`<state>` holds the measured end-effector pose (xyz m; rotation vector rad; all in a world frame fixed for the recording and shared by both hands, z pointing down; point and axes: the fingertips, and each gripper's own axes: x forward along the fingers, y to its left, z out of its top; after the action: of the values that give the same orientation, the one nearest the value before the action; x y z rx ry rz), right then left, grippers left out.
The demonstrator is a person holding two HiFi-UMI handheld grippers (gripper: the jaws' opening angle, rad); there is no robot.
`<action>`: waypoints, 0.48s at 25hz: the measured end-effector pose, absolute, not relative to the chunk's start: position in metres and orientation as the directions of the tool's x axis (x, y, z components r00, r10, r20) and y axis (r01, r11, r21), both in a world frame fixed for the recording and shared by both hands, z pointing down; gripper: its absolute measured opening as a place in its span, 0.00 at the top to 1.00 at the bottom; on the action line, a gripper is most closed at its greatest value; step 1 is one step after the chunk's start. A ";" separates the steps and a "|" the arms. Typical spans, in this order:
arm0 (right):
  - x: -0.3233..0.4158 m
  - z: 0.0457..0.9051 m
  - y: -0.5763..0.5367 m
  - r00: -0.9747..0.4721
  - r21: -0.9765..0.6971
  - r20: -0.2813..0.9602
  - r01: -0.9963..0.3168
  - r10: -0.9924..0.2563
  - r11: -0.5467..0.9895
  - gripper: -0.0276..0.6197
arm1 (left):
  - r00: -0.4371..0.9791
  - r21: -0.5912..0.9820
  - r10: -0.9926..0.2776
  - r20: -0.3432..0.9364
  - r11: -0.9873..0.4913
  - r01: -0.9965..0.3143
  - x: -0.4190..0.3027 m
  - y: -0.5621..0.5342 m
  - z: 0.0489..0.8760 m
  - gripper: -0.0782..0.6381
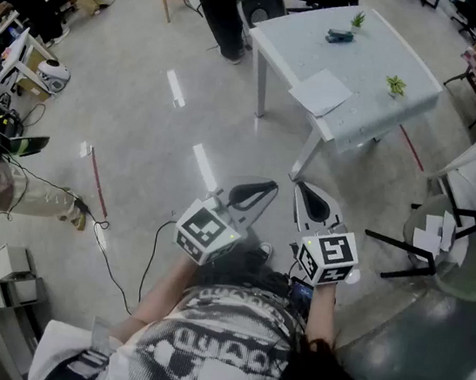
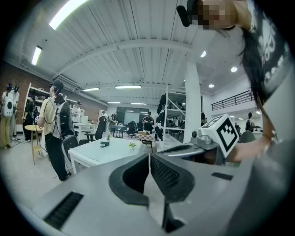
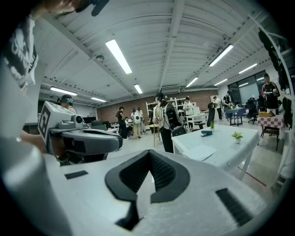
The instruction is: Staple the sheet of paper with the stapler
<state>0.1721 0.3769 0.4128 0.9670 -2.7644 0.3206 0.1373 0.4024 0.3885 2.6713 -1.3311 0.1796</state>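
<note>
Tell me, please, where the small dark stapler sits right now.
High in the head view, right of centre, the stapler lies near the white table's far edge, beside a small green plant, beyond the paper sheet.

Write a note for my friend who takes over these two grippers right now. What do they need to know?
Left gripper: shut, empty, held close to the person's body.
Right gripper: shut, empty, beside the left one.
Things: the sheet of paper lies near the closest edge of the white table. The stapler sits at the far side, next to a small plant.
Done: nothing yet. The paper and stapler are untouched, and the table is across the floor from the person.
Left: walk up to the table, take the stapler, staple the sheet.
</note>
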 end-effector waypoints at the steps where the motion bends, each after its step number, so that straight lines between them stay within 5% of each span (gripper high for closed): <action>1: 0.172 0.412 0.374 -0.765 -0.141 0.251 -0.635 -0.593 0.760 0.97 | 0.599 0.080 -0.781 0.177 -0.595 -0.799 0.136 0.400 0.388 0.87; 12: 0.166 0.415 0.343 -0.744 -0.186 0.247 -0.665 -0.621 0.723 0.97 | 0.623 0.089 -0.756 0.200 -0.619 -0.780 0.125 0.370 0.394 0.87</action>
<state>0.1655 0.3427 0.4152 1.0384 -2.7587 0.3947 0.1253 0.3704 0.3938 2.6768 -1.2777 0.2131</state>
